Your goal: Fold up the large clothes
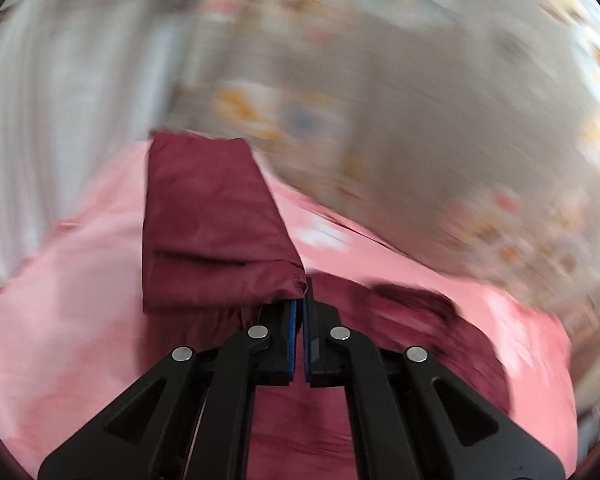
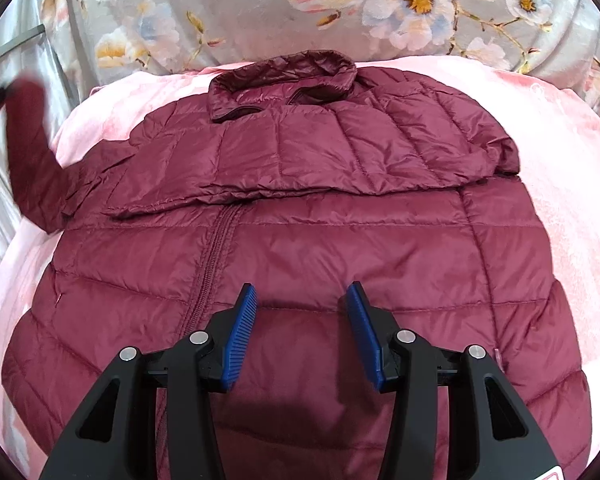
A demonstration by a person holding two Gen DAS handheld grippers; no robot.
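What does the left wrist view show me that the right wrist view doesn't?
Only the left wrist view: the left claw shut on the sleeve, seen close up. Only the right wrist view: the open right claw over the jacket, with its collar, zipper, and one sleeve folded across the chest. Both: maroon jacket, pink blanket, floral fabric.

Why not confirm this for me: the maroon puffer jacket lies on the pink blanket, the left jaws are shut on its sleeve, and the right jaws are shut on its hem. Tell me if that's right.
One part is wrong. In the right wrist view the right gripper has its jaws open, hovering over the maroon puffer jacket and holding nothing. The rest stands: the jacket lies on the pink blanket, and the left gripper is shut on the sleeve.
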